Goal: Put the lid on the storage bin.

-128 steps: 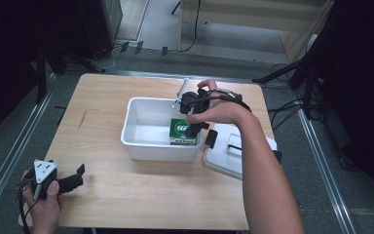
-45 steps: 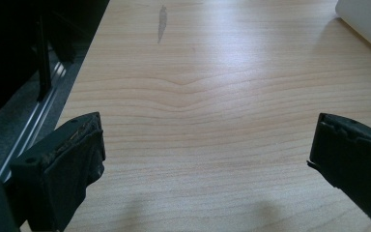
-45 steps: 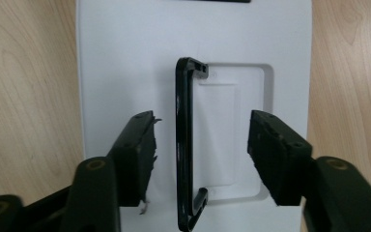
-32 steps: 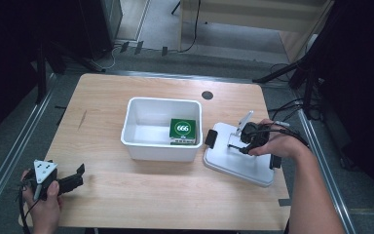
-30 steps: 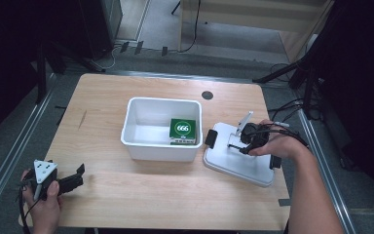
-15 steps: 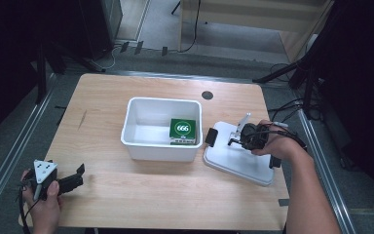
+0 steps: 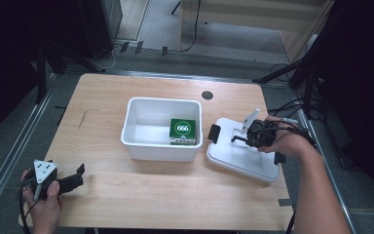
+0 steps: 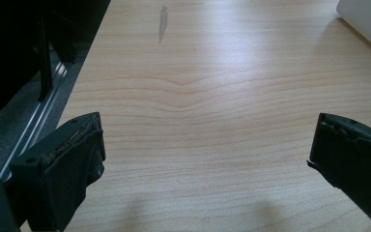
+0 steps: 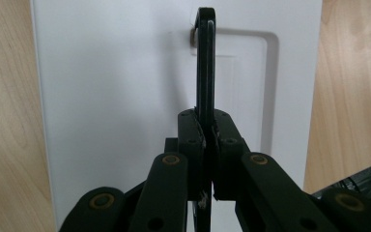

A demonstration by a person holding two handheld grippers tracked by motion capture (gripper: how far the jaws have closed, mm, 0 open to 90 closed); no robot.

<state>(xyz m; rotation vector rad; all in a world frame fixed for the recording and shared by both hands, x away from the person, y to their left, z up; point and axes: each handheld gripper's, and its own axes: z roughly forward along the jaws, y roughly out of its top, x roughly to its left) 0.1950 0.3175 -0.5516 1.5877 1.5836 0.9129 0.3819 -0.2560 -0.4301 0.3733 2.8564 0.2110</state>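
My right gripper [image 9: 206, 130] is clamped on the lid's black handle [image 9: 205, 58]; the white lid [image 7: 243, 153] runs lengthwise toward the table's near-right. My left gripper [image 8: 207, 159] is wide open, holding nothing.

The hand-held gripper [image 9: 206, 126] pinches a thin black handle [image 9: 205, 63] tight between its jaws. Under it is a white lid [image 9: 121, 87] on the wooden worktop [image 9: 5, 116].

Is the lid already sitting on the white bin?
No, the lid lies flat on the table to the right of the white bin, with the right gripper shut on its black handle.
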